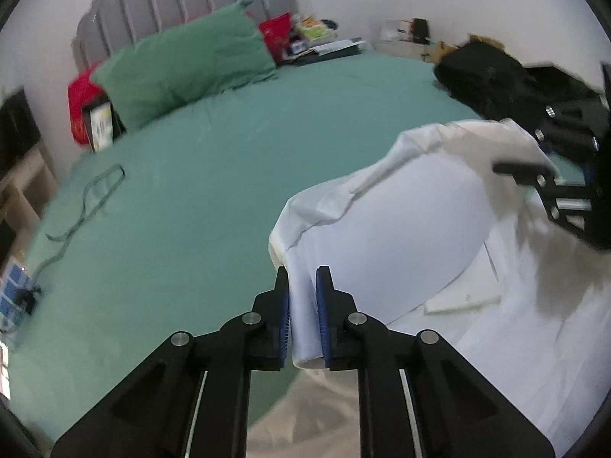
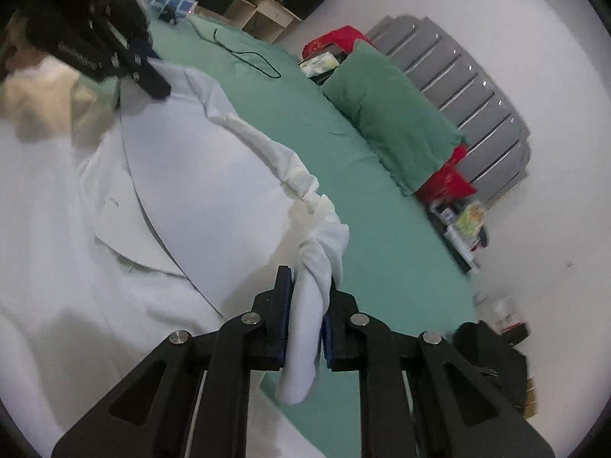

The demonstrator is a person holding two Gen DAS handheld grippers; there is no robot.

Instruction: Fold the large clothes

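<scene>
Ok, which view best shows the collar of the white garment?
The right wrist view: the flat lapel-like collar lies unobstructed on the large white cloth garment. The left wrist view shows only a small part of it beneath the lifted fold.

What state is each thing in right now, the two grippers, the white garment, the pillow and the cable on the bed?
left gripper: shut on a bunched edge of the white garment.
right gripper: shut on a twisted edge of the same garment.
white garment: partly lifted between the grippers, the rest lying on the bed.
green pillow: propped against the grey headboard.
cable: lying loose on the sheet.
</scene>
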